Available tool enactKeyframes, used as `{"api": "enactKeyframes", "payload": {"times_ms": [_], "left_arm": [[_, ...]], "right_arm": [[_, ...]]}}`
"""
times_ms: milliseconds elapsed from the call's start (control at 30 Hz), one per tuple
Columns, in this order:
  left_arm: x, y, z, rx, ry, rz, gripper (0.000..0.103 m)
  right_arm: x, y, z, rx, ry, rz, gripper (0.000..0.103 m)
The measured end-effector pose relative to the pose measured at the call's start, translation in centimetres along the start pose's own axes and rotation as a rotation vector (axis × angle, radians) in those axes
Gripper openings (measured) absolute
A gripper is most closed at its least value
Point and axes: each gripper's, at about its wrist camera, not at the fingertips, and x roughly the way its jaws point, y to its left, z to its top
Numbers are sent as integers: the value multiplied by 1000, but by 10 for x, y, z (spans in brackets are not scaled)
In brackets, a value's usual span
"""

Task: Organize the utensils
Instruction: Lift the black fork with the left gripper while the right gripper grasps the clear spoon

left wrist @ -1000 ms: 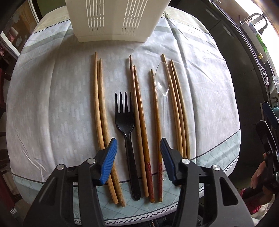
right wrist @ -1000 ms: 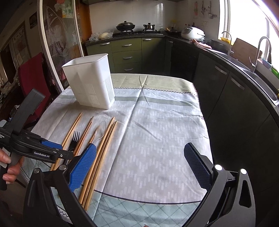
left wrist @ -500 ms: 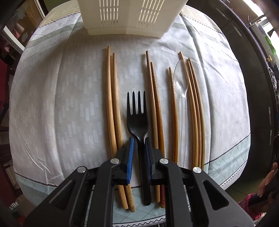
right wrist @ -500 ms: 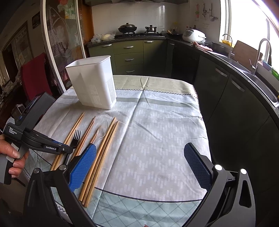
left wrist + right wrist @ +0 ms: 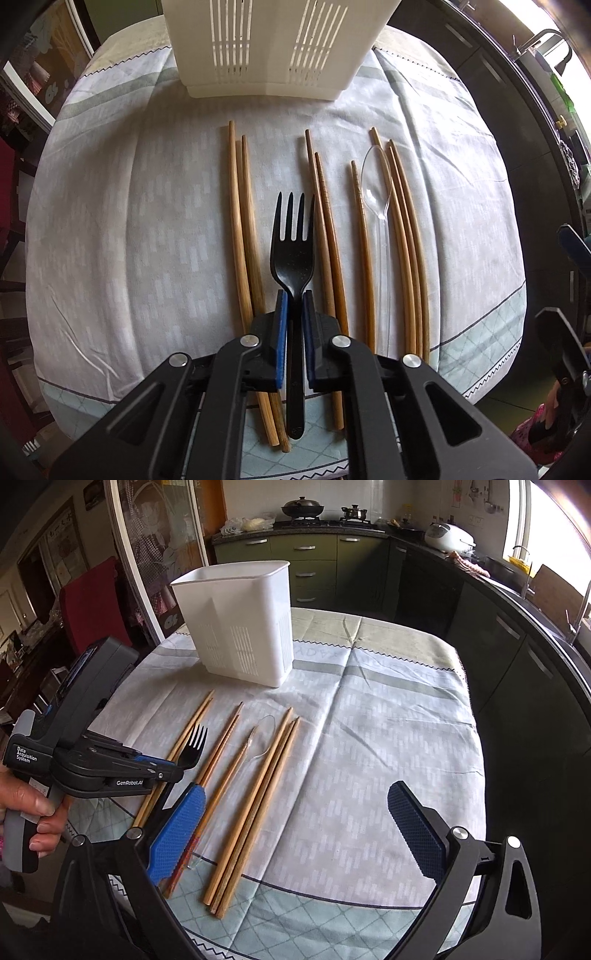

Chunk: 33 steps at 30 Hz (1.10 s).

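My left gripper [image 5: 293, 299] is shut on the handle of a black plastic fork [image 5: 292, 254], which is lifted off the cloth; both also show in the right wrist view, the gripper [image 5: 173, 770] and the fork [image 5: 194, 744]. Several wooden chopsticks [image 5: 240, 236] and a clear plastic spoon [image 5: 376, 188] lie in a row on the tablecloth. A white slotted utensil holder [image 5: 266, 48] stands upright behind them, also in the right wrist view [image 5: 240, 627]. My right gripper [image 5: 295, 827] is open and empty, low over the table's near edge.
The table wears a pale patterned cloth [image 5: 369, 738] with a green checked border. Dark kitchen cabinets [image 5: 517, 646] run along the right. A red chair [image 5: 92, 602] stands at the left, behind the table.
My left gripper closed on the fork's handle and has lifted it, moving forward toward the holder. My right gripper has stayed open and nearly still.
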Motion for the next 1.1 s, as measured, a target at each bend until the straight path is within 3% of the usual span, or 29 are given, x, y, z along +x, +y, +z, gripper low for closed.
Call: {"api": "enactKeyframes", "payload": {"times_ms": [67, 133, 300, 433, 600, 833, 1100], "left_arm": [[-10, 2, 2, 4, -17, -7, 8], [-18, 5, 3, 4, -32, -17, 8], [-39, 19, 1, 9, -73, -29, 8], [-49, 33, -5, 12, -89, -37, 8], [-53, 42, -9, 16, -109, -36, 8], [-50, 39, -8, 31, -123, -36, 8], [-52, 43, -10, 35, -131, -48, 8]], "right_arm": [[10, 5, 9, 17, 47, 44, 70], [23, 10, 17, 35, 101, 83, 57], [68, 9, 30, 122, 259, 148, 38], [95, 9, 32, 165, 329, 172, 20], [121, 10, 31, 207, 396, 180, 20], [135, 22, 35, 204, 415, 131, 20], [144, 46, 43, 183, 430, 67, 12]]}}
